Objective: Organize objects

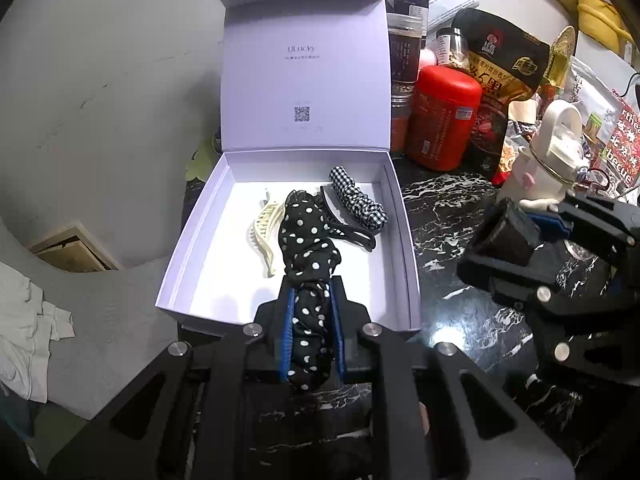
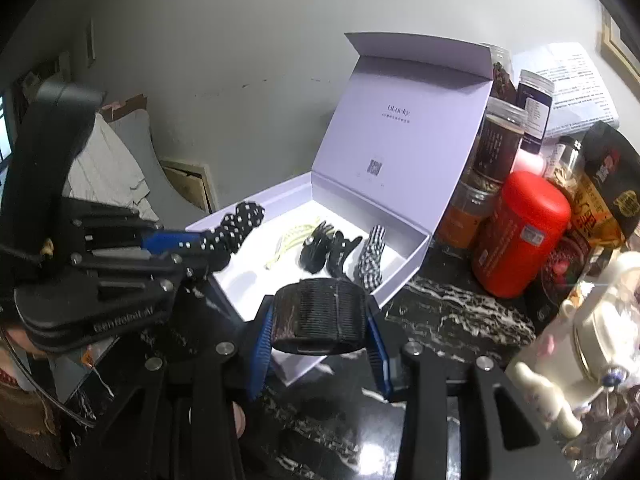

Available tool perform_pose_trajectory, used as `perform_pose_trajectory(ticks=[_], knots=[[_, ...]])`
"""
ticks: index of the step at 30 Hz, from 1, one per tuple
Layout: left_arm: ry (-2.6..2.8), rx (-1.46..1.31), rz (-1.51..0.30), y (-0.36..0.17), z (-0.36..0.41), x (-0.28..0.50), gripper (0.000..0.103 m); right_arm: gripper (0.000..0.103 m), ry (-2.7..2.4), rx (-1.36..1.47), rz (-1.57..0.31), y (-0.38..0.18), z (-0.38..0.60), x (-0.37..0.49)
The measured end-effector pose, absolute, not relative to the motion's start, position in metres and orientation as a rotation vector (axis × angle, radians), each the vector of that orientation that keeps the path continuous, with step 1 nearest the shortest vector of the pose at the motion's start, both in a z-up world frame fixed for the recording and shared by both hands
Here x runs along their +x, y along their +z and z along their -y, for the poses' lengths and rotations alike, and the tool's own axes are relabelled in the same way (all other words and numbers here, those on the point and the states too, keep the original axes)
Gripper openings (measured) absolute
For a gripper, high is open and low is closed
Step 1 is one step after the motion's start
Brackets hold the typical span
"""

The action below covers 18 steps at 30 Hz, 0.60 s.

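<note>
A black marble counter (image 1: 448,216) carries an open lavender gift box (image 1: 200,224), its lid upright. Inside lie a cream claw clip (image 1: 264,236), a black claw clip (image 1: 352,232) and a gingham scrunchie (image 1: 356,200). The left gripper (image 1: 311,332) is clamped on a black polka-dot scrunchie (image 1: 308,240) over the box's near edge. The right gripper (image 2: 320,340) squeezes a black ribbed roll (image 2: 320,312), perhaps a hair band, just beside the box.

We see a lilac box (image 1: 404,240) — inside it, a black white-dotted scrunchie (image 1: 308,240) and a cream claw clip (image 1: 266,236). Beside the box, a red canister (image 1: 444,116).
</note>
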<state>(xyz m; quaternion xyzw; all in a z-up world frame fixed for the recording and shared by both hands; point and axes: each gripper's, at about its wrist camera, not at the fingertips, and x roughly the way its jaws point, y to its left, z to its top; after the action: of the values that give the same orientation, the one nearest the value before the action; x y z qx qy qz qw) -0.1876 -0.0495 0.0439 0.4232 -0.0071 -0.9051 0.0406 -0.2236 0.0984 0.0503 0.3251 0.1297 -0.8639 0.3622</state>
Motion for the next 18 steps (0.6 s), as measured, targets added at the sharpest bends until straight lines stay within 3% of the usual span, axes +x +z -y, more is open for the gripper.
perform_pose_trajectory(ticks=[18], knots=[[-2.715,1.195,-0.002,0.058,0.084,-0.237,0.015,0.042,-2.232,0.837,-0.301,0.063,-0.069,-0.274]])
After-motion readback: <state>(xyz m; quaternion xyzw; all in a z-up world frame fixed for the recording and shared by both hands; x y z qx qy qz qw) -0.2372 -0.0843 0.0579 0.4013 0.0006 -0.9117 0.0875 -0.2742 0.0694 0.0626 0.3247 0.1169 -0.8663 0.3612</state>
